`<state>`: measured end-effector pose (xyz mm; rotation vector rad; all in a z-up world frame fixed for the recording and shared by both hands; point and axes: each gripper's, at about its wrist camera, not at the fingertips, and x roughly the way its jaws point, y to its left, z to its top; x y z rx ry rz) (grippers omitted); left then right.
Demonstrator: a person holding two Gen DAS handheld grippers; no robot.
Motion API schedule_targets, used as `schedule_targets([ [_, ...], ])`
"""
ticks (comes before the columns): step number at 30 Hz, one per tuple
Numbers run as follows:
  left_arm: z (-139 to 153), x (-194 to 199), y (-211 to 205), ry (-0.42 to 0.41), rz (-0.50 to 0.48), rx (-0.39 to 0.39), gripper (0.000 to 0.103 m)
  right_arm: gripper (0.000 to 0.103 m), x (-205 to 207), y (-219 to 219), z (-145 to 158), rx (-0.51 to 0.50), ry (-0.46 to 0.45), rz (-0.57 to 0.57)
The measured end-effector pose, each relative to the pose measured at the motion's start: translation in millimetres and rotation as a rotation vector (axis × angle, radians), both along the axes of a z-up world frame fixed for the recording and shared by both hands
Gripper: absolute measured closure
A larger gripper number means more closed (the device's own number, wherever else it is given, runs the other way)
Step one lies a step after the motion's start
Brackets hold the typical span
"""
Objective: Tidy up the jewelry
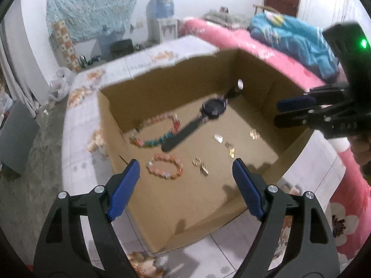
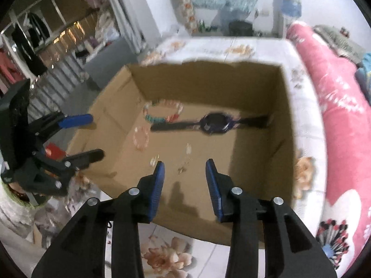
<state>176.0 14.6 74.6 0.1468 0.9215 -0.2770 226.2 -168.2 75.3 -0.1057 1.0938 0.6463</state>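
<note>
From the left wrist, the left tool [image 1: 185,169] stood spread wide and empty over the near side of the cardboard box [image 1: 257,69]. Just ahead of it on the box floor lay a pink bead bracelet [image 1: 165,168] and small gold pieces [image 1: 201,165]; farther ahead, a multicoloured bracelet [image 1: 155,131] and a dark watch [image 1: 213,110].

From the right wrist, the right tool [image 2: 185,170] was partly spread, pinching nothing, with the blurred watch [image 2: 214,122] beyond its tips and the left tool [image 2: 92,136] off to its left.
</note>
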Motion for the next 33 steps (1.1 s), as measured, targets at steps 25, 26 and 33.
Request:
schedule_targets([
  [25, 16.1, -120.7, -5.3, -0.048, -0.027, -0.145, 0.025, 0.056, -123.7, -17.7, 2.6, -0.009, -0.057, -0.054],
  [26, 23.6, -130.7, -2.5, -0.096, -0.006, -0.164, 0.025, 0.049, -128.6, -22.2, 7.0, 0.015, -0.073, -0.072],
  [33, 40.0, -184.9, 4.8, -0.194, 0.077, -0.331, 0.008, 0.018, -191.6, -53.6, 38.1, 0.146, -0.202, -0.216],
])
